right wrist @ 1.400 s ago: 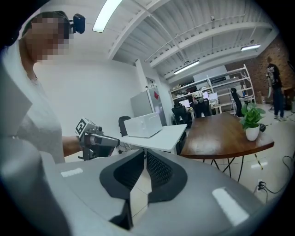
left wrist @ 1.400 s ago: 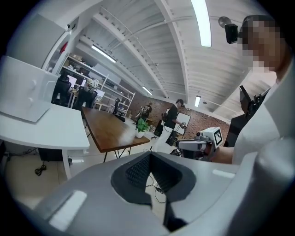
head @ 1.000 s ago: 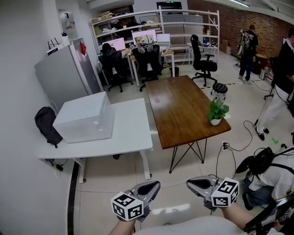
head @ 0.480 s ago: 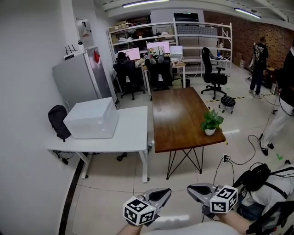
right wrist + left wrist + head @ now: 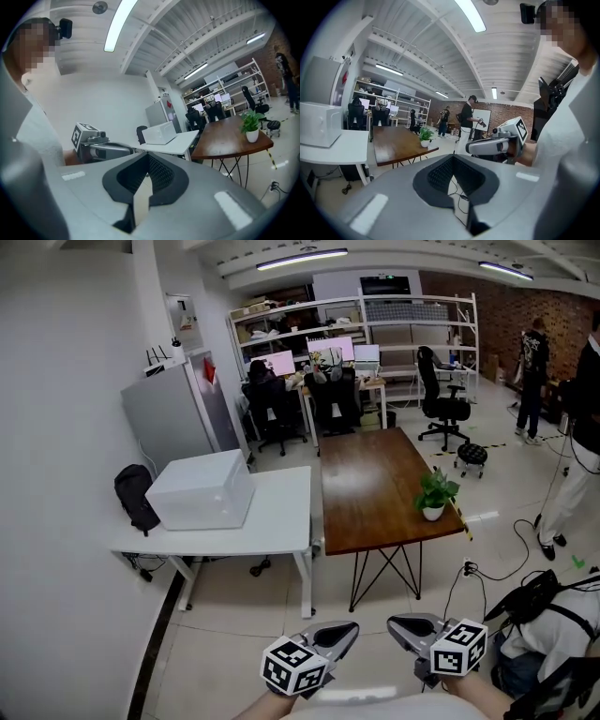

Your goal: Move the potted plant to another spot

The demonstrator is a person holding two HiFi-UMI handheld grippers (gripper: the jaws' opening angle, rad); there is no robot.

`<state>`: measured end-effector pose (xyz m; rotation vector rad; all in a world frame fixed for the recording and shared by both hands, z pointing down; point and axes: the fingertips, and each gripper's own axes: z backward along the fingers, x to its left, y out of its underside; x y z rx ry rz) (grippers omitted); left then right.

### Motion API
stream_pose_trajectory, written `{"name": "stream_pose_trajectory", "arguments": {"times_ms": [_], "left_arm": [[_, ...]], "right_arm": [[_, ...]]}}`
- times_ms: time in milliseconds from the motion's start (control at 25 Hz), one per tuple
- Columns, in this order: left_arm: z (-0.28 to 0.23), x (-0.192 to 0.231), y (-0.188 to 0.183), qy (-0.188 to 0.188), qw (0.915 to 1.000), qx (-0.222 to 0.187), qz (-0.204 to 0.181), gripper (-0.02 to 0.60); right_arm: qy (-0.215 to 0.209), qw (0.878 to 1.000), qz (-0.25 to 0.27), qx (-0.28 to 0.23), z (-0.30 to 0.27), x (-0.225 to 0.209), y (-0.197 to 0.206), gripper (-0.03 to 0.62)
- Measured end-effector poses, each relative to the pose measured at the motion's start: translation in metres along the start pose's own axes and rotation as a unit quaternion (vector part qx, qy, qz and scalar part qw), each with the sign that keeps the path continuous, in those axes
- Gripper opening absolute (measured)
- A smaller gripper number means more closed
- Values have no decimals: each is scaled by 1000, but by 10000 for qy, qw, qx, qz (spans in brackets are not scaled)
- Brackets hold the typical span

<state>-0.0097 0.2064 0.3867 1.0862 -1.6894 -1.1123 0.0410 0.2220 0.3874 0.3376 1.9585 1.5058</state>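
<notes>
The potted plant (image 5: 436, 493), green leaves in a small white pot, stands near the right front corner of the brown wooden table (image 5: 375, 479). It also shows in the left gripper view as the plant (image 5: 424, 136) and in the right gripper view as the plant (image 5: 251, 123). Both grippers hang low over the floor, well short of the table. My left gripper (image 5: 349, 626) is shut with nothing in it, as is my right gripper (image 5: 394, 622). Their own views show the left gripper (image 5: 453, 157) and the right gripper (image 5: 147, 154) with jaws together and empty.
A white table (image 5: 277, 517) carrying a white box (image 5: 202, 488) adjoins the wooden table on the left. A black backpack (image 5: 136, 498) and a grey cabinet (image 5: 178, 413) stand by the wall. Cables and a black bag (image 5: 534, 592) lie on the right floor; people stand at the far right.
The view has swung, so the tables and plant sit further right and look smaller. Both grippers drifted slightly right at the bottom of the picture and stayed shut.
</notes>
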Motion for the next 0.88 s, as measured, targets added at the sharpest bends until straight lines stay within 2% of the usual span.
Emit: {"name": "stream_pose_trajectory", "arguments": {"times_ms": [400,880], "left_arm": [[10,1,1,61,10000,-47,42,0],[20,-3,4,51,10000,-16,30,0]], "right_arm": [[137,9999,65,43,-4,8,-1,5],[56,9999,110,110,-12,20,5,5]]}}
